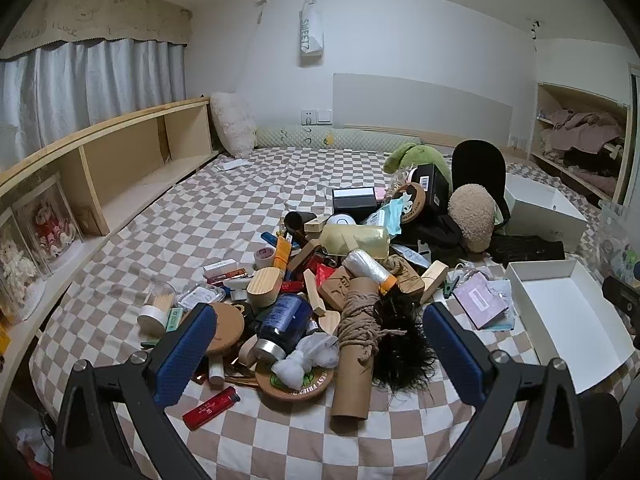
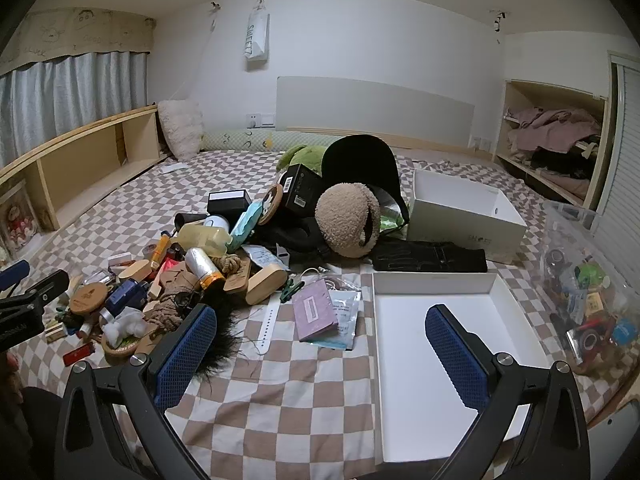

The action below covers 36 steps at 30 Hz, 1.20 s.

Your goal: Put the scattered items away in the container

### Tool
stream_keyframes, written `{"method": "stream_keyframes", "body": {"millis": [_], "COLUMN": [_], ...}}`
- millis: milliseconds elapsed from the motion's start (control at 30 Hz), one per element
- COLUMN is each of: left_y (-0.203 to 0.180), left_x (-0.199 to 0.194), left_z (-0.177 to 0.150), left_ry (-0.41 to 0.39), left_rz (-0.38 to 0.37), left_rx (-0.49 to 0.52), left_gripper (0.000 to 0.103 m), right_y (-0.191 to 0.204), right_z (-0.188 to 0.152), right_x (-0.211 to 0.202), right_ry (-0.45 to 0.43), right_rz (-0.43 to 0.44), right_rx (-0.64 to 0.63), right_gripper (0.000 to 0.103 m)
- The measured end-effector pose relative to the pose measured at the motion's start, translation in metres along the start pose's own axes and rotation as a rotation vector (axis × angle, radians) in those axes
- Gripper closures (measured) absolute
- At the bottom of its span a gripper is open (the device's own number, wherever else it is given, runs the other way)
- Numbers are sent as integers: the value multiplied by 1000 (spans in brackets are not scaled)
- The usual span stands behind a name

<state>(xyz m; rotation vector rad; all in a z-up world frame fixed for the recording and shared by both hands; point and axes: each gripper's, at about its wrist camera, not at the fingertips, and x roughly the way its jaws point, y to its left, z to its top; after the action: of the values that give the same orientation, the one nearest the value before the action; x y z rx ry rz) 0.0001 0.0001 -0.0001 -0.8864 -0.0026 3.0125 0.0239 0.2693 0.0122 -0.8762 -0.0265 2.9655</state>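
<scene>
Scattered items (image 1: 320,280) lie in one big heap on the brown-and-white checked bed cover (image 1: 280,440), and none of them is in the flat white cardboard tray (image 1: 568,320) yet.

From the left wrist camera, I see the heap right in front of me. My left gripper (image 1: 320,354) is wide open and holds nothing. Its blue pads (image 1: 186,356) touch nothing that I can see. Between the fingers, further on, sit a dark blue jar with a silver lid (image 1: 286,322), a brown cardboard tube wrapped in tan rope (image 1: 356,344) and a clump of black hair (image 1: 400,336). I think the trouble is that things lie on top of each other. If I pull one out from below, others may roll or slide off. The hair could snag on the rope. The red lighter (image 1: 212,406) lies flat, so my pads may slip over it.

From the right wrist camera, the tray sits right under me, with the heap off to the left. My right gripper (image 2: 320,354) is also spread wide and empty. The white tray has low walls, so I think round things could roll back out. The thin purple booklet (image 2: 314,312) lies flat beside the tray and may be hard to pinch.
</scene>
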Motion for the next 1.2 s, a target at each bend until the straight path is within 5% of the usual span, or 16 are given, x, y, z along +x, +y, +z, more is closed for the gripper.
{"method": "stream_keyframes", "body": {"millis": [1200], "left_y": [-4], "left_x": [2], "left_z": [-6], "left_ry": [0], "left_rz": [10], "left_rx": [26], "left_gripper": [0], "right_y": [3], "right_z": [-2], "right_x": [4], "right_ry": [22], "right_rz": [1], "right_rx": [4], "right_gripper": [0]}}
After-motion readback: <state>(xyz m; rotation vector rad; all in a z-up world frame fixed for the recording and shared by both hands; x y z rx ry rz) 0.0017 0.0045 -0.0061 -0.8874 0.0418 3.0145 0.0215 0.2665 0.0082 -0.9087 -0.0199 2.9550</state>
